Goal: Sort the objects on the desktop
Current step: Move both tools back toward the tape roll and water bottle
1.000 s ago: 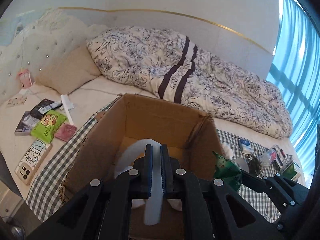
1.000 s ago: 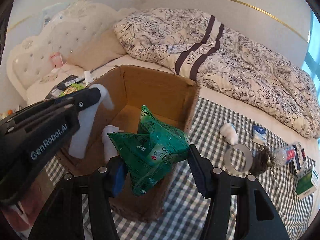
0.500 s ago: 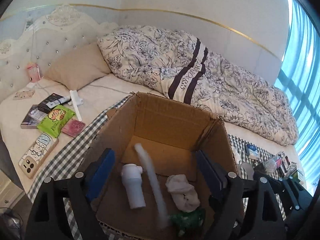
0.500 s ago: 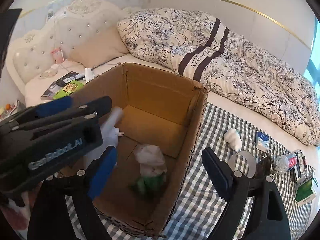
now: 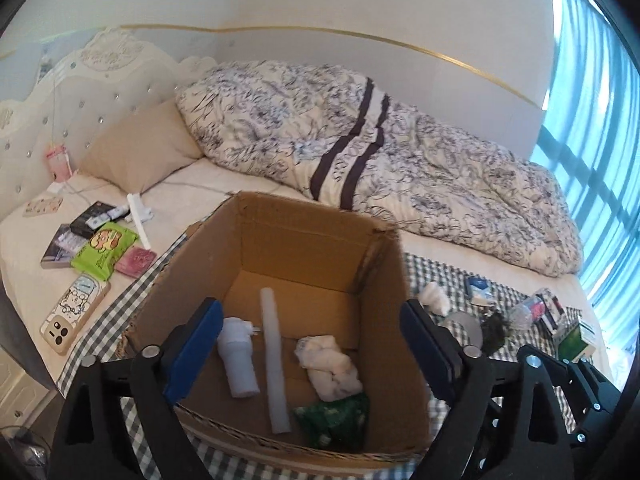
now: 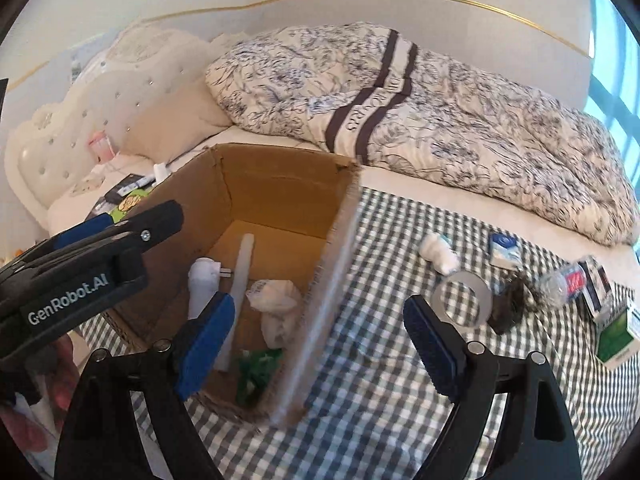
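An open cardboard box point(image 5: 304, 236) stands on a checked cloth point(image 6: 400, 400) on the bed. On its floor lie a white tube point(image 5: 274, 360), a white plug-like cylinder point(image 5: 238, 360), a crumpled white wad point(image 5: 328, 364) and a green packet point(image 5: 334, 420). My left gripper point(image 5: 310, 312) hovers above the box's near edge, its jaws opening with nothing between them. My right gripper point(image 6: 320, 302) stands open and empty over the box's right wall point(image 6: 332, 280). The green packet point(image 6: 256, 372) and tube point(image 6: 240, 276) also show in the right wrist view.
On the cloth right of the box lie a tape ring point(image 6: 464, 300), a white wad point(image 6: 438, 254), a blue-white pack point(image 6: 503, 250), a plastic bottle point(image 6: 560, 280) and small boxes point(image 6: 616, 332). Left of the box lie a phone point(image 5: 74, 314) and a green snack bag point(image 5: 106, 250). A rumpled quilt point(image 5: 400, 168) fills the back.
The left gripper opened and let go of the white tube, which now lies in the box. The right gripper opened and dropped the green packet into the box. Both pulled back.
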`<action>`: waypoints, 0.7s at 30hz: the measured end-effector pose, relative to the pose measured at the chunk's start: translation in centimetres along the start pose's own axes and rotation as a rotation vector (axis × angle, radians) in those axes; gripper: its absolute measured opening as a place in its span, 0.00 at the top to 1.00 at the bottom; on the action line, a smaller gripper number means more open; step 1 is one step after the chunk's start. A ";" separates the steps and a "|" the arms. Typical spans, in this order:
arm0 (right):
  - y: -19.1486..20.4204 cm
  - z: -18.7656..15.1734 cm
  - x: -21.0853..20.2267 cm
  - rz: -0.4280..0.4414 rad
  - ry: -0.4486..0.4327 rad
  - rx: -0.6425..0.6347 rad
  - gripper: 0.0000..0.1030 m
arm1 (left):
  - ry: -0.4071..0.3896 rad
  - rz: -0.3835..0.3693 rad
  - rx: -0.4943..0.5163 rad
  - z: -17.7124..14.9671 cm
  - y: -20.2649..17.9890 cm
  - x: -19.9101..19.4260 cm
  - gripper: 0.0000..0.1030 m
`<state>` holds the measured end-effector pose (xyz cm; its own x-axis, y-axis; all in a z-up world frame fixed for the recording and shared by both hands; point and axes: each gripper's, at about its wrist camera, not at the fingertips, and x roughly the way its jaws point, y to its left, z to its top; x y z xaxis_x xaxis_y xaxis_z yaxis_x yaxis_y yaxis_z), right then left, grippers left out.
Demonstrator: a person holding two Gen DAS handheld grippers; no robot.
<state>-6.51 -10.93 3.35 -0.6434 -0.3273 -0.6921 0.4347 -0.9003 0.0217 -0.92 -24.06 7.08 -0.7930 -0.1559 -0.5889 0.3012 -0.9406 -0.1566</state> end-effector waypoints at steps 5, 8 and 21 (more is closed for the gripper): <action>-2.6 -1.1 -2.1 -0.020 -0.019 0.047 0.16 | -0.012 -0.034 0.056 -0.5 -3.8 -1.5 0.04; -4.6 -2.0 -3.4 -0.036 -0.029 0.082 0.16 | -0.007 -0.055 0.098 -1.3 -6.7 -2.0 0.01; -16.6 -8.0 -8.4 -0.153 -0.029 0.319 0.16 | 0.094 -0.118 0.248 -6.0 -16.5 -0.8 0.00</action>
<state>-3.29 9.02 3.00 -0.7056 -0.1861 -0.6837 0.1164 -0.9822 0.1473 -2.06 -6.58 5.34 -0.7590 -0.0235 -0.6507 0.0620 -0.9974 -0.0363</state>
